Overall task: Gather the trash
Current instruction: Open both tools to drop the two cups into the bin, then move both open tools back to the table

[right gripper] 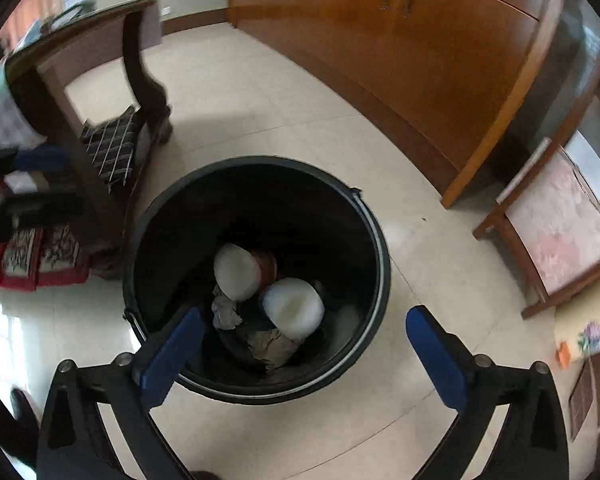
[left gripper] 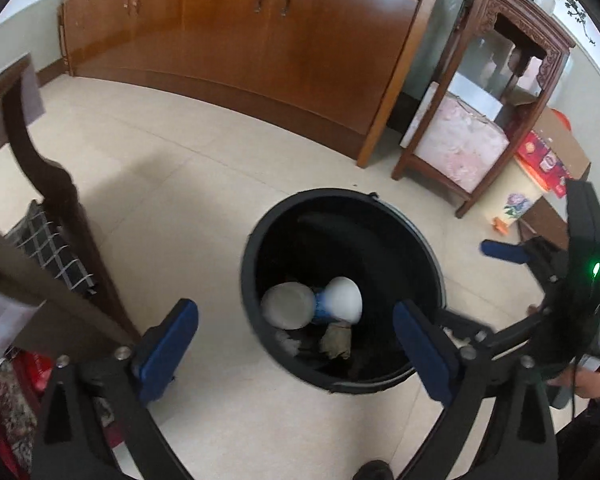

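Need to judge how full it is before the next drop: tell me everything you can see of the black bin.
The bin is a round black bucket, plastic by the look, with a thin metal bail handle lying along its rim. It stands upright and open on the pale tiled floor, near a dark wooden table leg. Only the bottom is covered: two white cups on their sides, a grey wad and crumpled brown paper. Both grippers hang open above it, touching nothing.

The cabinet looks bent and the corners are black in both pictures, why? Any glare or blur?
Left wrist view: the fisheye lens bows the cabinet; the table edge at left is smeared. Right wrist view: window glare on the floor tiles lower left, and the bin interior is very dark.
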The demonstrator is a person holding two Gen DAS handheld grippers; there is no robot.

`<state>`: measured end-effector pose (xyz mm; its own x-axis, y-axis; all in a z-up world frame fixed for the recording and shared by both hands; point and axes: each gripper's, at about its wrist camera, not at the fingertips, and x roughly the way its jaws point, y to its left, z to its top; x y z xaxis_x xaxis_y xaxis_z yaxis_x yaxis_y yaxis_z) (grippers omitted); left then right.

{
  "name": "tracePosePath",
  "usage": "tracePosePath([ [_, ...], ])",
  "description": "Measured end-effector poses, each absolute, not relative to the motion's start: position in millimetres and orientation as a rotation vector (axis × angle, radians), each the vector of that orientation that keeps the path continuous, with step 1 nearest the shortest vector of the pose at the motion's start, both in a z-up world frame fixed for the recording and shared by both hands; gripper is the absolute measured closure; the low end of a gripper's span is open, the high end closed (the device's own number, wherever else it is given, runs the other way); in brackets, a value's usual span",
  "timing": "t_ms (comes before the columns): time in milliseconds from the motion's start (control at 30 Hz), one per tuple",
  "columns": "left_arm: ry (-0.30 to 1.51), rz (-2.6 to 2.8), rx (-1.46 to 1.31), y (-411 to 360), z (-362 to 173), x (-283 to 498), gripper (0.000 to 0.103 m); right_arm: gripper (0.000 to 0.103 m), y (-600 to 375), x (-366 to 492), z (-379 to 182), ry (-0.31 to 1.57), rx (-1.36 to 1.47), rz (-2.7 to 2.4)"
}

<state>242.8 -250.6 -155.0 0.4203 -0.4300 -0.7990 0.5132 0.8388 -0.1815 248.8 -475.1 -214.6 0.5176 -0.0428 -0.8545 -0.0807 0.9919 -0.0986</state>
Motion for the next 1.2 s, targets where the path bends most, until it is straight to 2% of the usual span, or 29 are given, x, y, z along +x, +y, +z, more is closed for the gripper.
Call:
tracePosePath([
  [133, 0.941, -0.555, 0.12, -231.8, -148.0, 234.7, 0.001, 0.0, -467.8, 239.9, -198.8, 0.992, -0.116, -0.006],
  [867, 0.876, -0.435, 0.097, -182.5, -117.1, 196.4, 0.0, 0.0, -415.8, 200.5, -135.8, 0.879, -0.062, -0.014],
  [1200, 0.81, -0.383, 0.052, -158.2, -86.2, 185.1, 0.0, 0.0, -397.6, 183.5, -95.1, 0.805, -0.058, 0.001],
])
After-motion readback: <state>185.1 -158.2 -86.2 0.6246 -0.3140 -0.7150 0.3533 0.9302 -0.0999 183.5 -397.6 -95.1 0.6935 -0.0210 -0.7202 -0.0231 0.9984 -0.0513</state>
